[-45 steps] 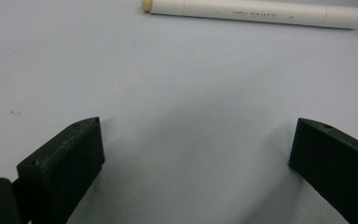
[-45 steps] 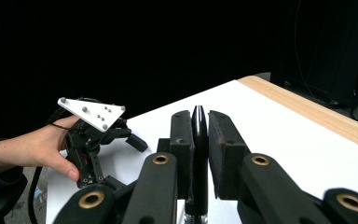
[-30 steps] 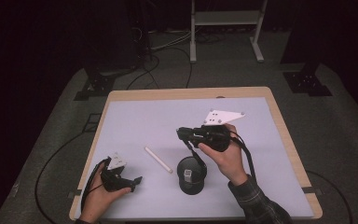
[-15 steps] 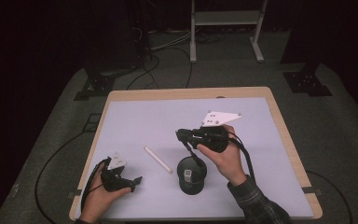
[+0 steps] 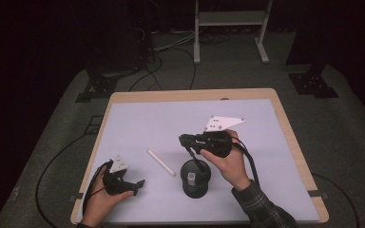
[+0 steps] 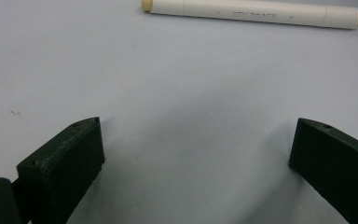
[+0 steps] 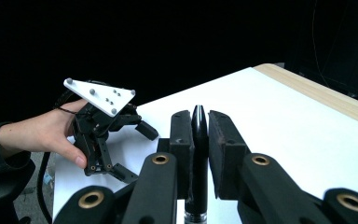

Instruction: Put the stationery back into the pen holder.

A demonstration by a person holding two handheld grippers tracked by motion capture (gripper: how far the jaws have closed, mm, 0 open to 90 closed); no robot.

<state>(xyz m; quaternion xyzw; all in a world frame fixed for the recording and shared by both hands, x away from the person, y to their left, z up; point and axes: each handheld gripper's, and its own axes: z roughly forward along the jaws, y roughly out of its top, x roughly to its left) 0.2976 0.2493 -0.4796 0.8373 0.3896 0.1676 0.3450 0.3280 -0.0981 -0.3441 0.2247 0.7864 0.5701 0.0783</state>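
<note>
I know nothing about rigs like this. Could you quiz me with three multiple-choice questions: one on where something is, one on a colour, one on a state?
1. Where does the white marker lie? A on a chair; B on the table; C in a drawer.
2. What colour is the pen in the right gripper? A red; B yellow; C black.
3. How is the left gripper? A open and empty; B shut on a spoon; C shut on a cloth.

Answers: B, it lies flat on the white tabletop; C, the shut jaws clamp a black pen; A, its jaws stand wide apart over bare table.
</note>
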